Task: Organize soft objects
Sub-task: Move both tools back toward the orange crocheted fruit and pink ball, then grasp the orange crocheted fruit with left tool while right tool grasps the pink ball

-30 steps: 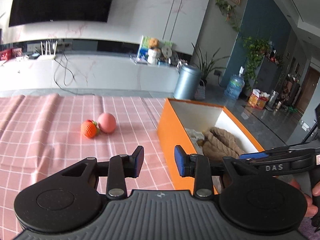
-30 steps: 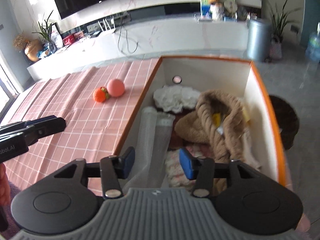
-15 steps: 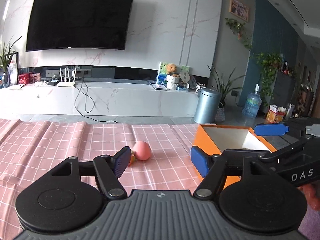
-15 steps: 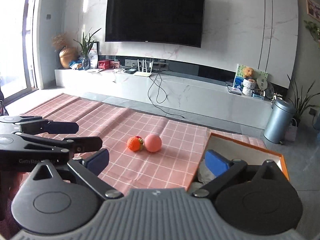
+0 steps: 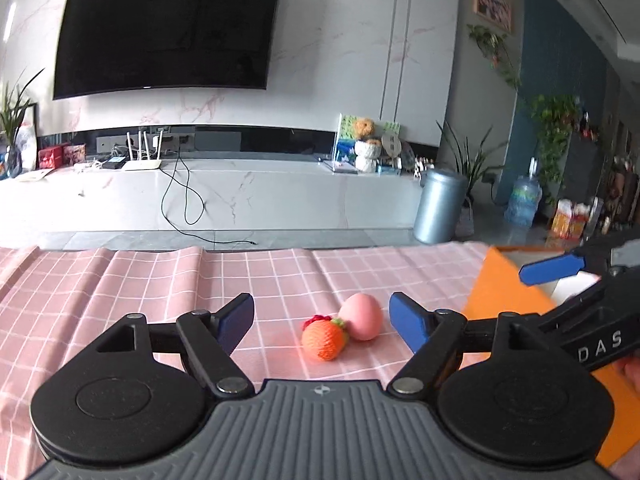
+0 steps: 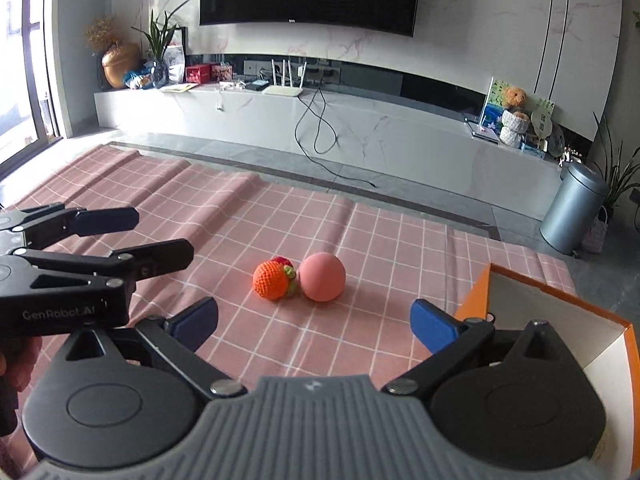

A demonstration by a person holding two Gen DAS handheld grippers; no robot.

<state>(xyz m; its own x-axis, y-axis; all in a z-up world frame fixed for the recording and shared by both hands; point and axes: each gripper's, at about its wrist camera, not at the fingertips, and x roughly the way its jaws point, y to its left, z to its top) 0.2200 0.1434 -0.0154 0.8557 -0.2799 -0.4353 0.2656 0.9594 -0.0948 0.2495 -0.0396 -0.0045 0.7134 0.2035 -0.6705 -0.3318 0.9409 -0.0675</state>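
Left wrist view: the left gripper (image 5: 322,318) has its blue pads spread wide, having just been opening, with nothing between them. Framed in the gap ahead lie the two soft things left on the cloth, a crocheted orange (image 5: 323,343) and a pink ball (image 5: 361,317), touching each other. The right gripper (image 6: 314,320) is spread as far as it goes, empty too, its jaws also just opened, and it faces the same pair from the other side. Judging by this, both tools are set wide so that each can take one toy: the ball sits nearer the right one, the orange nearer the left.

The box (image 6: 532,292), orange outside and white inside, stands at the right edge of the cloth, near the toys but apart from them. Only its corner shows, so its contents cannot be told. It looks like the place where the soft things go.

The surface is a pink checked cloth (image 5: 120,280), ridged in long folds toward the far side, flat where the toys rest. Beyond it are a grey tiled floor, a low white marble bench (image 6: 360,128) with a router and trailing cable, a large dark TV (image 5: 168,32) on a marble wall, a grey bin (image 5: 438,206), and potted plants.
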